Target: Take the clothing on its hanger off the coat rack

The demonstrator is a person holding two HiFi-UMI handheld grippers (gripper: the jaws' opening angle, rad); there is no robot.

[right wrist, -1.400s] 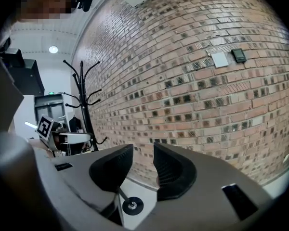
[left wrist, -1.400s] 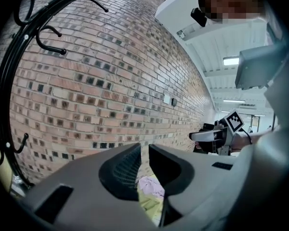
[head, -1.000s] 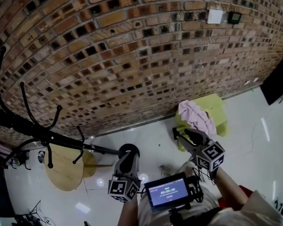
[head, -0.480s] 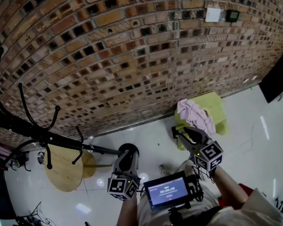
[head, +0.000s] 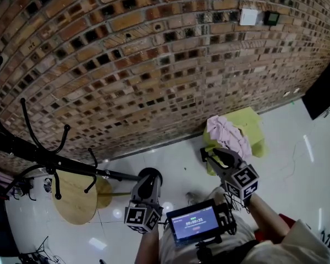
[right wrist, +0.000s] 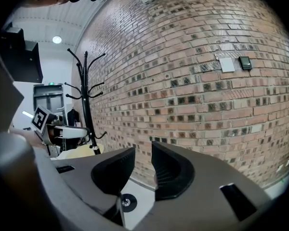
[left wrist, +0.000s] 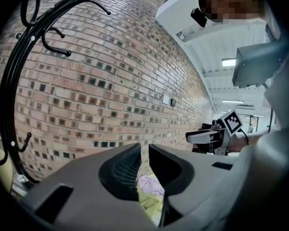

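Crumpled pink clothing (head: 226,133) lies on a lime-green cushioned stool (head: 254,126) beside the rough brick wall (head: 154,54), well apart from the curved-hooked black metal coat rack (head: 44,155). The grey left gripper (head: 149,176) and right gripper (head: 209,154) stand narrowly parted and empty; the right's ribbed jaws have just been closing.

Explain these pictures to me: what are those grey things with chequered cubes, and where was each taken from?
A person holds hand-operated tongs in each hand; there is no robot arm. One picture comes from a head camera looking down; the other two come from cameras on the left tongs and right tongs. Both are open and hold nothing; the right jaws have just been closing slightly. By the brick wall stands a black coat rack, its visible hooks bare. Pink clothing lies on a yellow-green seat.
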